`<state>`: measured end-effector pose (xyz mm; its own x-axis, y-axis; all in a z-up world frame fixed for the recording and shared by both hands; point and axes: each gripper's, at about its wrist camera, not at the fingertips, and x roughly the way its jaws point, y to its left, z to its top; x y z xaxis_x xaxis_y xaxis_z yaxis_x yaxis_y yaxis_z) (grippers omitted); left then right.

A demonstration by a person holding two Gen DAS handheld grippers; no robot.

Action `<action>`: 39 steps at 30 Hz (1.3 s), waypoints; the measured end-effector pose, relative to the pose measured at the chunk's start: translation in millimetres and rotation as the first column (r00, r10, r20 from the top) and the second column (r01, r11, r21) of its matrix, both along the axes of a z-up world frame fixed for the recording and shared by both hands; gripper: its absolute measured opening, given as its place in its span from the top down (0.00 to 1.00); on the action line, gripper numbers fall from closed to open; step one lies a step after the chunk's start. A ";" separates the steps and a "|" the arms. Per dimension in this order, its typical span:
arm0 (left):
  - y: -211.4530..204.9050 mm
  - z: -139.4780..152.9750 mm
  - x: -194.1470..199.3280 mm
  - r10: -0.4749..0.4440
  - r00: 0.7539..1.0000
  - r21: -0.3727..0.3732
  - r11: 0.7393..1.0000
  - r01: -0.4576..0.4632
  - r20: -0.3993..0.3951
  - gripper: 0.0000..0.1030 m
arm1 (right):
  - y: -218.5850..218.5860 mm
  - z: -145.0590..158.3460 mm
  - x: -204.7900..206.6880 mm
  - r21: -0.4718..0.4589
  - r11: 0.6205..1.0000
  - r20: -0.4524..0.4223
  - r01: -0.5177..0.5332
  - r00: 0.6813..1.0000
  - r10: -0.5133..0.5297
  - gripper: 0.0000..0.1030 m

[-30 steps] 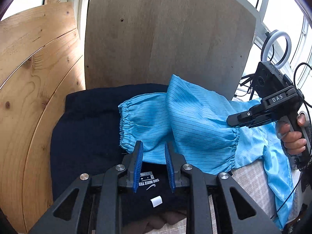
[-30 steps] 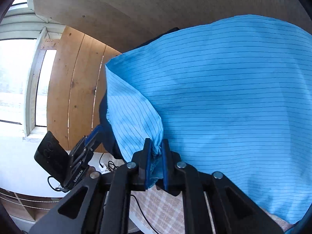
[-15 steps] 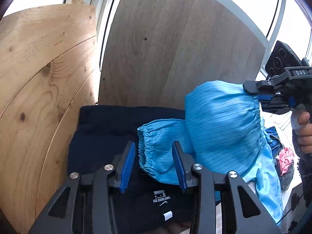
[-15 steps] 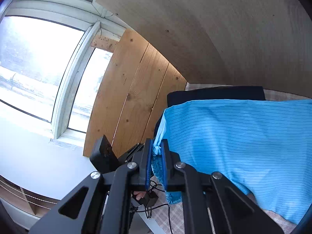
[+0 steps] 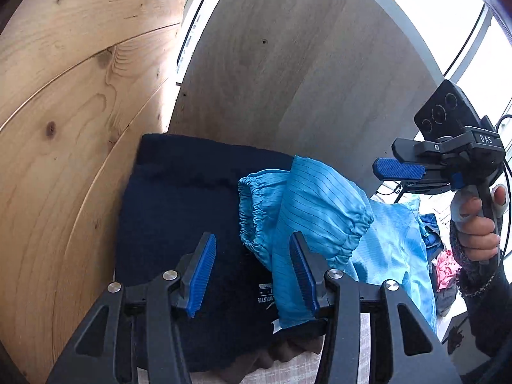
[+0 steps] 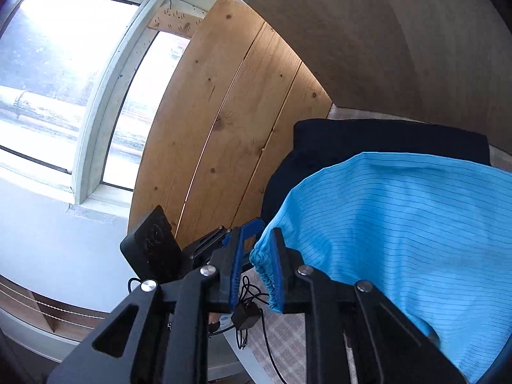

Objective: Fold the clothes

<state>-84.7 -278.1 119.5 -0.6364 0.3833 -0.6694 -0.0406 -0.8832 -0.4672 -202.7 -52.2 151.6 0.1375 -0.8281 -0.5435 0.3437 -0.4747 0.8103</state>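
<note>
My left gripper (image 5: 252, 275) is opening wide, nothing pinched. My right gripper (image 6: 256, 268) is opening too; the blue shirt (image 5: 316, 211) in mid frame lies on dark clothes (image 5: 179, 211), its cuff brushing one pad.

Daylight glares through the window (image 6: 67, 73) (blown out); fisheye-curved edges.

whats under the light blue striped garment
A folded navy garment lies under the light blue striped garment, on a checked cloth. How far the navy reaches beneath is covered.
</note>
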 end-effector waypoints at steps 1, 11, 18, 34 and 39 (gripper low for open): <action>-0.5 0.7 -0.7 0.006 1.000 0.000 1.000 -0.006 -0.007 0.56 | 10.5 -1.7 -4.7 -0.027 0.999 0.025 0.032 0.999 -0.032 0.72; 9.7 16.7 21.3 -0.053 0.998 -0.149 0.988 0.046 -0.043 0.51 | 2.6 -39.6 -5.1 0.115 0.989 0.027 0.091 0.995 -0.095 0.69; 15.5 -9.4 -11.2 -0.054 0.999 -0.158 0.986 0.055 0.010 0.56 | 13.7 -26.7 9.8 0.143 0.987 -0.035 0.075 0.997 -0.071 0.69; 27.6 -3.4 -22.6 -0.026 0.997 -0.286 0.957 0.045 0.071 1.00 | 516.5 -13.7 61.4 0.516 0.359 -0.473 0.778 0.608 -0.638 0.67; 34.0 -4.6 -31.8 -0.012 0.994 -0.302 0.952 0.045 0.113 1.00 | 591.5 -57.0 36.9 0.437 0.355 -0.349 0.827 0.519 -0.780 0.67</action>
